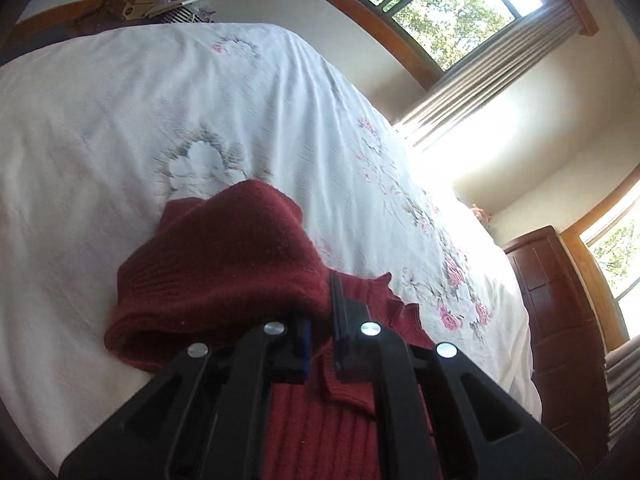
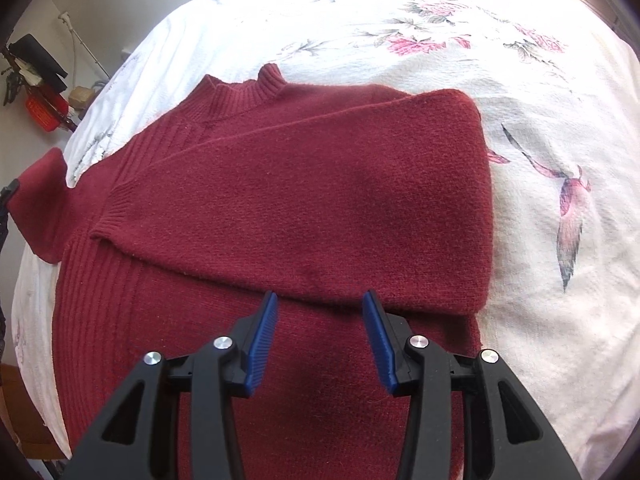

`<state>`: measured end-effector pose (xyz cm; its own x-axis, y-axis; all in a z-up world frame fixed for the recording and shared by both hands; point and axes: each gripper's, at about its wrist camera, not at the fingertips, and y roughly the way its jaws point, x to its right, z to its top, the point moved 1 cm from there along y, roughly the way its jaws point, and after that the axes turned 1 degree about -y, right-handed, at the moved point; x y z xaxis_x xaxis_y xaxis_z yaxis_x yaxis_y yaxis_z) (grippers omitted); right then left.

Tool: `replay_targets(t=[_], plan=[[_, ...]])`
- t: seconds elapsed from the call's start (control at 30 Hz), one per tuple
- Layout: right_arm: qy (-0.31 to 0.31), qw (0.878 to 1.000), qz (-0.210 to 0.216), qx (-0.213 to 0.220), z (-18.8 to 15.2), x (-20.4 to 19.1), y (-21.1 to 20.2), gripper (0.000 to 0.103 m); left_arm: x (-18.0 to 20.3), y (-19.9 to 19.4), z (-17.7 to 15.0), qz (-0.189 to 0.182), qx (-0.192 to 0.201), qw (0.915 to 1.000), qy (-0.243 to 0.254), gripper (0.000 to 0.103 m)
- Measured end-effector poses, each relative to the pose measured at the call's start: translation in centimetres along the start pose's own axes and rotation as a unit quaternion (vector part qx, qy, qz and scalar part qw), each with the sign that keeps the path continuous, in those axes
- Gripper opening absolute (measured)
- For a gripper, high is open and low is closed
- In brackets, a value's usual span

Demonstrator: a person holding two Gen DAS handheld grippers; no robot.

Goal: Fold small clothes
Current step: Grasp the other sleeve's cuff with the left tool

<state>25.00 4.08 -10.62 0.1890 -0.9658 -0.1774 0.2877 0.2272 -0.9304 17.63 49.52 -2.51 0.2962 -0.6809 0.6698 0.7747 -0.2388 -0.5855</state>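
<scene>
Red knit sweater (image 2: 304,184) lies flat on the bed (image 2: 520,240), one sleeve already folded across the chest below the collar. Left tongs (image 1: 320,320) pinch the other sleeve's fabric. Right tongs (image 2: 320,336) spread, hovering over the body below the folded sleeve. Soft, floppy, light, grippy knit: grab ribbed hem or cuff edges.

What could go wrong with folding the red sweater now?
The left claw looks pinched on one sleeve; if it tugs hard, the red sweater might slide on the bedspread and the sleeve already folded across the front could come undone. The right claw is open above the sweater; pressing down there might bunch the knit.
</scene>
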Motion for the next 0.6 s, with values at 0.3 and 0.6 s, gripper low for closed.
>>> replay_targets(t=[0.3, 0.6], plan=[[0.017, 1.0, 0.013, -0.012, -0.3, 1.7, 1.1, 0.045, 2.3, 8.1, -6.2, 0.012, -0.093, 0.9952, 0.027, 0.008], [0.01, 1.0, -0.011, -0.025, 0.1, 1.0, 1.5, 0.046, -1.6, 9.9, -10.0, 0.02, -0.16, 0.9867, 0.019, 0.015]])
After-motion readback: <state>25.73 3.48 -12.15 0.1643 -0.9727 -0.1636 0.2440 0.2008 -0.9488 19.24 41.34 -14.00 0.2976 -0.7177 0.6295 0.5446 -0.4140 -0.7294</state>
